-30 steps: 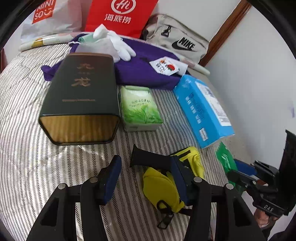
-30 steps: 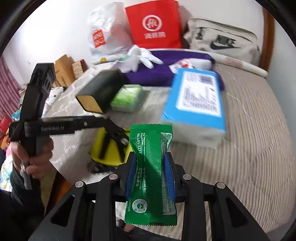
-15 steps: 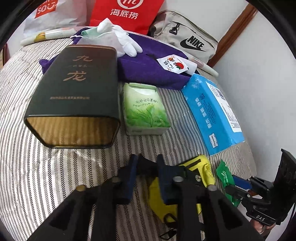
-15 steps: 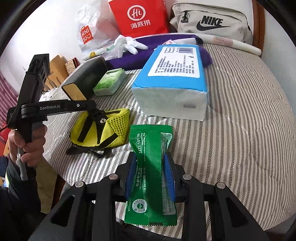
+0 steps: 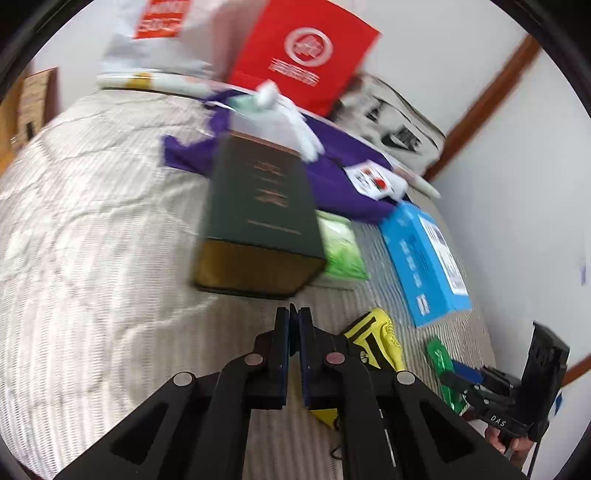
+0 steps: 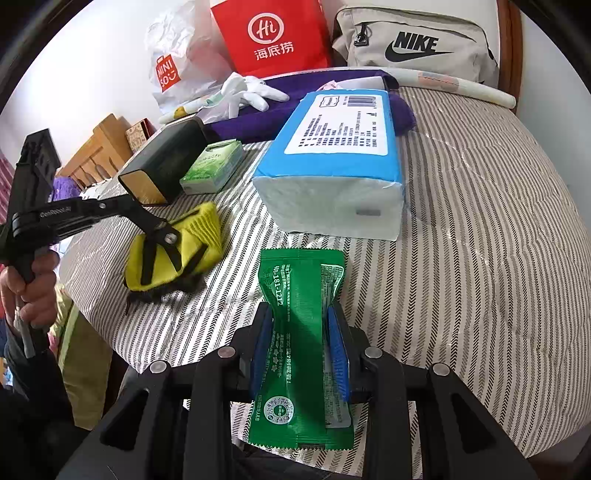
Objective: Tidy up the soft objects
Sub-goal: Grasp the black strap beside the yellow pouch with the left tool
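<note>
Striped bedspread [image 6: 480, 221] against white wall, cluttered with bags; left gripper [image 5: 294, 314] pressed together, empty, beside yellow pouch [image 6: 173, 251]; right gripper [image 6: 301, 332] pinching green packet [image 6: 301, 317].

Green packet [image 6: 301, 332], yellow pouch [image 6: 177, 254], blue tissue pack [image 6: 340, 140], red bag [image 6: 273, 33], grey-and-white striped bedspread [image 6: 480, 258].

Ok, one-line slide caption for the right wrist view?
Right gripper clamps a green packet above the striped bedcover, facing a blue tissue pack and yellow mesh pouch.
</note>
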The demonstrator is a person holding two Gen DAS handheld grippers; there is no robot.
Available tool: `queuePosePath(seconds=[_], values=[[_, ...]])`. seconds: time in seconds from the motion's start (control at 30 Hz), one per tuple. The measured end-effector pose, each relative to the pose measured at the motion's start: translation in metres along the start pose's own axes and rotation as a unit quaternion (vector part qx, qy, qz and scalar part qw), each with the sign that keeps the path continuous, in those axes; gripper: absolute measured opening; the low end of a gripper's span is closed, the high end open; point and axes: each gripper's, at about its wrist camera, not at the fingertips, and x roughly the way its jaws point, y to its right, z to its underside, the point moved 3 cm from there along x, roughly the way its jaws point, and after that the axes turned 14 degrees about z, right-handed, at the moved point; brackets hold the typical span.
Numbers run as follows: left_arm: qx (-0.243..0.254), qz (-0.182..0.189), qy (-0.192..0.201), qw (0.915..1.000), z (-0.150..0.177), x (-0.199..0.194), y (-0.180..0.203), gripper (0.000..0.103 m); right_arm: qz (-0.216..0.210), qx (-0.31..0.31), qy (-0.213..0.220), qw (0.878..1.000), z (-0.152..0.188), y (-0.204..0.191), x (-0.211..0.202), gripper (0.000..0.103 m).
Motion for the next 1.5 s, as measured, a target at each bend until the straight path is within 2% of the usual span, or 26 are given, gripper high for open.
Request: queuePosePath(seconds=[0.1, 0.27, 0.4, 0.47, 0.53, 0.6, 0.67, 0.77, 0.9, 0.97, 1.03, 1.13, 1.2, 1.33, 1.5], values=[[-0.016, -0.009, 0.017, 0.9997, 0.000, -0.016, -0.017, 0.005, -0.001, -0.004, -0.001, 1.000, 0.000, -0.003, 0.000, 0.031], [-0.028, -0.046, 0.017, 0.9984, 0.010, -0.029, -0.040, 0.005, -0.002, -0.015, -0.001, 1.000, 0.001, -0.010, 0.000, 0.031], [-0.009, -0.089, -0.006, 0.9960, 0.023, -0.031, -0.052, 0.005, 0.001, -0.016, -0.004, 1.000, 0.002, -0.010, 0.002, 0.031], [0.007, -0.095, -0.021, 0.9952, 0.029, -0.029, -0.052, 0.006, 0.001, -0.016, -0.007, 1.000, 0.002, -0.010, 0.003, 0.031], [0.031, -0.093, -0.031, 0.9947, 0.030, -0.026, -0.048, 0.014, 0.003, -0.015, -0.007, 1.000, 0.002, -0.009, 0.003, 0.031], [0.069, -0.095, -0.039, 0.9923, 0.028, -0.020, -0.041, 0.038, 0.003, -0.015, -0.008, 1.000, 0.002, -0.009, 0.004, 0.031], [0.105, -0.107, -0.043, 0.9878, 0.026, -0.014, -0.033, 0.045, 0.005, -0.016, -0.008, 1.000, 0.002, -0.009, 0.004, 0.031], [0.171, -0.108, -0.061, 0.9774, 0.023, -0.001, -0.022, 0.046, 0.006, -0.019, -0.010, 1.000, 0.003, -0.009, 0.005, 0.031], [0.245, -0.111, -0.088, 0.9592, 0.024, 0.011, -0.012, 0.050, 0.008, -0.021, -0.011, 1.000, 0.003, -0.007, 0.007, 0.031], [0.272, -0.106, -0.117, 0.9492, 0.027, 0.016, -0.010, 0.053, 0.008, -0.023, -0.011, 1.000, 0.003, -0.007, 0.007, 0.031], [0.283, -0.100, -0.119, 0.9464, 0.027, 0.017, -0.008, 0.053, 0.011, -0.026, -0.010, 1.000, 0.003, -0.008, 0.008, 0.032], [0.281, -0.088, -0.130, 0.9468, 0.025, 0.018, -0.009, 0.051, 0.016, -0.032, -0.005, 0.999, 0.002, -0.010, 0.009, 0.036], [0.275, -0.083, -0.134, 0.9484, 0.026, 0.018, -0.009, 0.045, 0.019, -0.037, -0.001, 0.999, 0.000, -0.013, 0.010, 0.039], [0.279, -0.078, -0.150, 0.9453, 0.040, 0.011, -0.001, 0.033, 0.022, -0.045, -0.002, 0.999, 0.000, -0.016, 0.011, 0.042], [0.279, -0.059, -0.158, 0.9453, 0.043, 0.011, 0.003, 0.036, 0.026, -0.046, -0.005, 0.999, 0.000, -0.014, 0.010, 0.042]])
